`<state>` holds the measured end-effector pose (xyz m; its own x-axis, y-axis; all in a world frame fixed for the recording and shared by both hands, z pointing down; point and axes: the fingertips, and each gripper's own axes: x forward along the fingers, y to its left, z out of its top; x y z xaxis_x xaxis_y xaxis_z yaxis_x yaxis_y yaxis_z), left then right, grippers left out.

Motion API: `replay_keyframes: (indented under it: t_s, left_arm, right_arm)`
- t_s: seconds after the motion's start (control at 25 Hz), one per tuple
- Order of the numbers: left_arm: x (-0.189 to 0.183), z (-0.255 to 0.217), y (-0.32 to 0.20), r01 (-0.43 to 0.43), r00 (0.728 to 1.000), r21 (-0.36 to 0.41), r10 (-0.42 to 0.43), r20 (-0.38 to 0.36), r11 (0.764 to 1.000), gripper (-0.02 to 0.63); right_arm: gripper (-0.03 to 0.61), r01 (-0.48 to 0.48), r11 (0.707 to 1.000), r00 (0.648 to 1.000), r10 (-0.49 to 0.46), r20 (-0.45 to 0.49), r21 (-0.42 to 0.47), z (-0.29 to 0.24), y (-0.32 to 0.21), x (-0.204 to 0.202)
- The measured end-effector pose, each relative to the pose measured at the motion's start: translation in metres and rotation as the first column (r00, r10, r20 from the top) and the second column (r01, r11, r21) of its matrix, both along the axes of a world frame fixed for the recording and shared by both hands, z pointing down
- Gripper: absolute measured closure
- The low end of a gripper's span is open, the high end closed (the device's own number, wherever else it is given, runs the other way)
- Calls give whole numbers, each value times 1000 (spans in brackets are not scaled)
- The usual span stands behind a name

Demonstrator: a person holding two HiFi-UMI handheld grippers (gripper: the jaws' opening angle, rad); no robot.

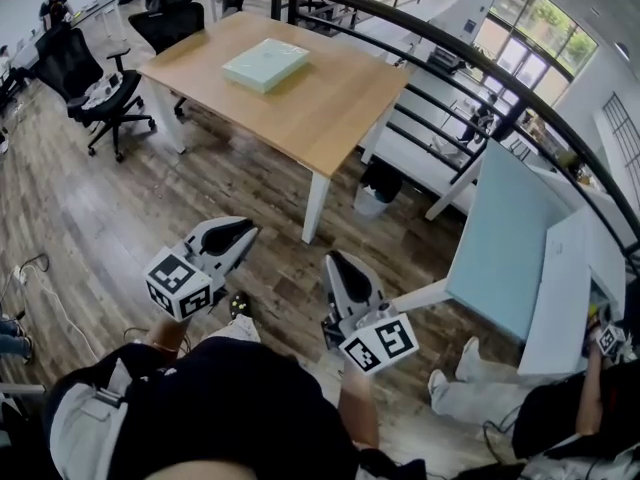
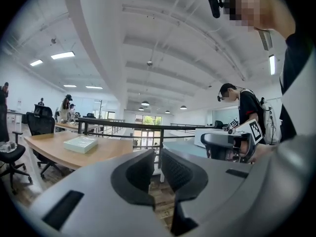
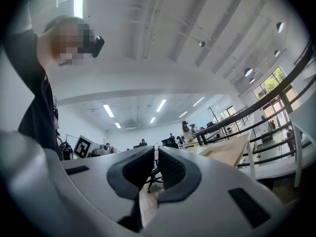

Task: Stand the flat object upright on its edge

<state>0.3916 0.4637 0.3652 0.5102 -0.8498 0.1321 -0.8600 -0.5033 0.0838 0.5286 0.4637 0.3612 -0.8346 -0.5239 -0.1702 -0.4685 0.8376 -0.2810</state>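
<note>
A flat pale green box [image 1: 265, 64] lies on the wooden table [image 1: 330, 108] far ahead of me; the left gripper view shows the same box [image 2: 80, 143] lying flat on the tabletop. My left gripper [image 1: 243, 231] is held near my body, well short of the table, jaws shut and empty. My right gripper [image 1: 335, 264] is beside it, also shut with nothing between the pads. In the left gripper view the left gripper [image 2: 158, 154] points toward the table. The right gripper [image 3: 156, 152] in its own view tilts up toward the ceiling.
A black railing [image 1: 470, 63] curves along the right behind the table. Black office chairs [image 1: 90, 78] stand at the left. A light blue panel [image 1: 505, 238] and white desk [image 1: 570, 298] are at the right, where another person [image 1: 560, 408] sits on the wood floor.
</note>
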Motion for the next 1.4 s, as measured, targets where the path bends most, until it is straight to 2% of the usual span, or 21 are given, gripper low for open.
replay_keyframes:
  t_s: [0.32, 0.64, 0.84, 0.96, 1.16, 1.4]
  left_arm:
    - [-56, 1, -32, 3, 1000, 20, -4, 2, 1000, 563]
    - [-108, 11, -62, 44, 998, -18, -43, 45, 999, 563]
    - [-139, 19, -70, 48, 999, -48, -47, 7, 998, 568]
    - [-161, 19, -78, 71, 997, -35, -71, 10, 997, 569]
    - [-197, 22, -90, 110, 993, -7, -109, 53, 994, 568]
    - [-237, 18, -105, 109, 994, 9, -109, 22, 994, 568]
  right_arm:
    - [545, -2, 999, 995, 6, -102, 41, 1, -40, -62]
    - [545, 51, 998, 992, -49, -115, 19, 4, -70, -119]
    - [545, 93, 996, 988, -89, -128, 19, 7, -83, -156]
    - [545, 113, 993, 985, -110, -136, 18, 7, -93, -178]
    - [545, 132, 991, 981, -129, -146, 11, 12, -108, -211]
    - [545, 181, 983, 971, -180, -155, -11, 15, -125, -258]
